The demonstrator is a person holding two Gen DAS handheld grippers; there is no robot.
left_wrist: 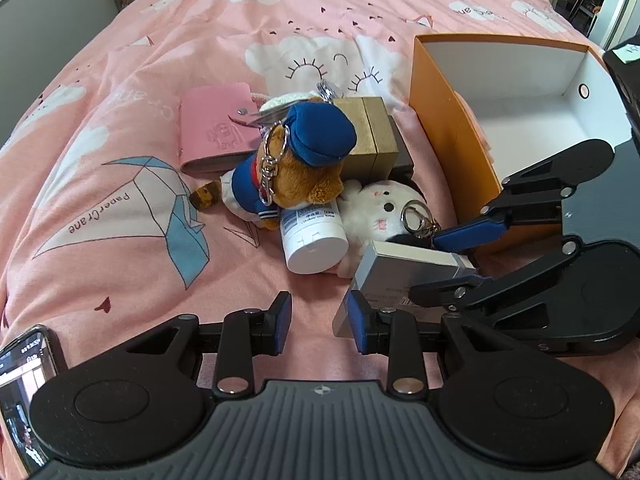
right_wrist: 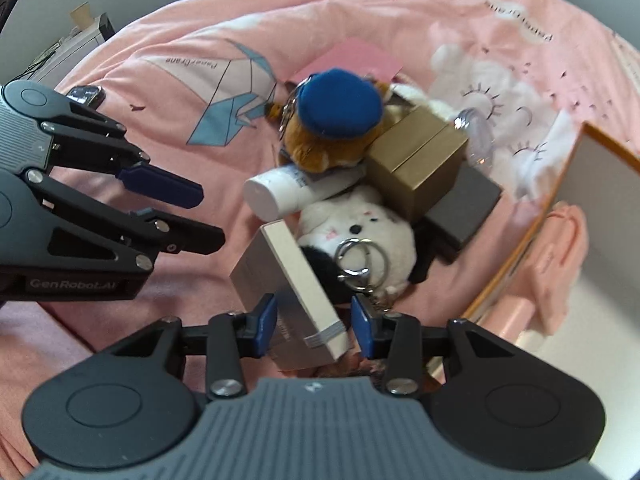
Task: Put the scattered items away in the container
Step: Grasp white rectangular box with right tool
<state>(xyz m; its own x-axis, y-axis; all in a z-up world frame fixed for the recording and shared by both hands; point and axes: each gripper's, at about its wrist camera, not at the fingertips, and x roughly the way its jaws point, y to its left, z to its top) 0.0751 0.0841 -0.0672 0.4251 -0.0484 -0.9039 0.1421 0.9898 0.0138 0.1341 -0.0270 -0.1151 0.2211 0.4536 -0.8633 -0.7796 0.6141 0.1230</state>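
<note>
- Right now the right claw (right_wrist: 314, 330) is straddling the silver box (right_wrist: 288, 280): in the right wrist view the near end of the box is sitting between the two blue pads, the left pad (right_wrist: 266, 330) seeming to touch its side while the right pad is standing just clear of its corner, so the claw is not yet pinching it.
- From the left wrist view, the right claw (left_wrist: 460, 254) is reaching in from 3 o'clock, one finger lying above the silver box (left_wrist: 404, 272) and the other below it.
- The left claw (left_wrist: 320, 326) is hanging part spread with only pink bedding between its pads; the silver box is lying just past its right pad, at 1 o'clock.
- Beyond the box, at 12 o'clock from the right claw, the white plush (right_wrist: 360, 228) with its keyring is resting against a white bottle (right_wrist: 280, 194), a gold box (right_wrist: 416, 160) and a sailor bear (right_wrist: 332, 120).
- A pink wallet (left_wrist: 216, 132) is lying at 11 o'clock of the pile in the left wrist view.
- The orange container (left_wrist: 448, 128) is standing open on the bed (left_wrist: 120, 240), at 2 o'clock from the left claw and just beside the pile.
</note>
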